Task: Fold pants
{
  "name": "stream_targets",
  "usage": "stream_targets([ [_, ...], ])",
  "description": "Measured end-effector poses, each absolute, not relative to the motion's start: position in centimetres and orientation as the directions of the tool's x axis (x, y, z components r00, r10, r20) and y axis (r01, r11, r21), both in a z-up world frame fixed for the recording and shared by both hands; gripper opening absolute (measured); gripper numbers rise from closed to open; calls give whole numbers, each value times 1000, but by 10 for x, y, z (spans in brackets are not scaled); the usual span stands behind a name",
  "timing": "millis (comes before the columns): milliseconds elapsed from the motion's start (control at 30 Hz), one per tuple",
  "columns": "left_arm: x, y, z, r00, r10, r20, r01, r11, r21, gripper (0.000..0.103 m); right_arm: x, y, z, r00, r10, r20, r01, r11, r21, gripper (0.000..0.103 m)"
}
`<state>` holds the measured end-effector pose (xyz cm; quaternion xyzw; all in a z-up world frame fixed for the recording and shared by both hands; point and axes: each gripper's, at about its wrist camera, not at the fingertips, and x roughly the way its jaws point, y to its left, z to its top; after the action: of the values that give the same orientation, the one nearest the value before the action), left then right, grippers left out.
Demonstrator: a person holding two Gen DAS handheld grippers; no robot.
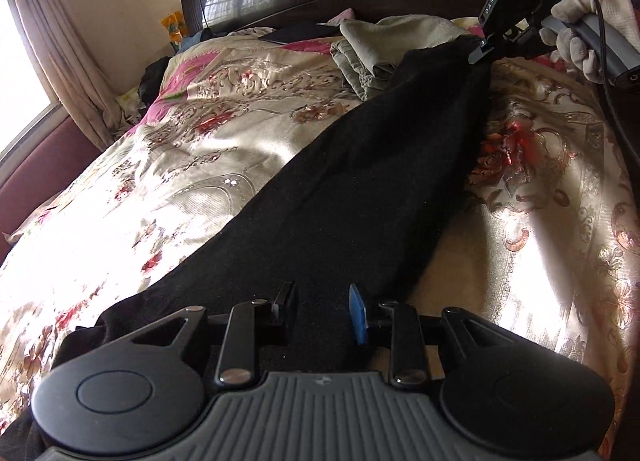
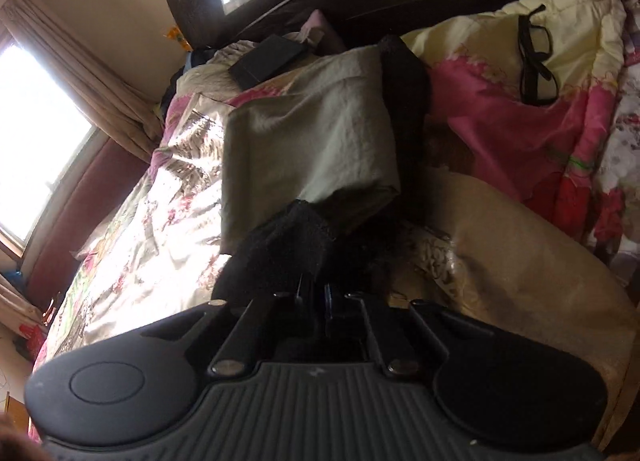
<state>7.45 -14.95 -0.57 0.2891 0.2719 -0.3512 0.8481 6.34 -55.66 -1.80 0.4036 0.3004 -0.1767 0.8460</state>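
- Step, as I judge it: pants [image 1: 360, 189] stretched along the bed [image 1: 192, 149] before folding.
- Right gripper [image 2: 314, 293] clamped on one end; left gripper [image 1: 324, 313] apart over the other.
- Next: left closes on cloth.

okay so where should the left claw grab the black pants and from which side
Judging by the layout, grip the near end of the black pants, just ahead of the open left claw, coming straight down. The fabric lies flat there, and the right claw already pinches the far end.
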Motion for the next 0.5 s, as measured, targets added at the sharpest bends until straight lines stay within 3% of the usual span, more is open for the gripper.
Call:
stream_targets([
  [67,73,-150,-8,600,-437,-670,757,581,299,44,57,-555,-23,758,-58,-649,538,617,574,17],
  [167,74,-149,-11,592,-431,-681,759,582,292,44,50,-553,-30,782,-34,-622,509,611,607,38],
  [500,70,-148,-11,592,-420,-688,759,577,301,44,102,-543,-60,776,63,-627,452,637,624,47],
])
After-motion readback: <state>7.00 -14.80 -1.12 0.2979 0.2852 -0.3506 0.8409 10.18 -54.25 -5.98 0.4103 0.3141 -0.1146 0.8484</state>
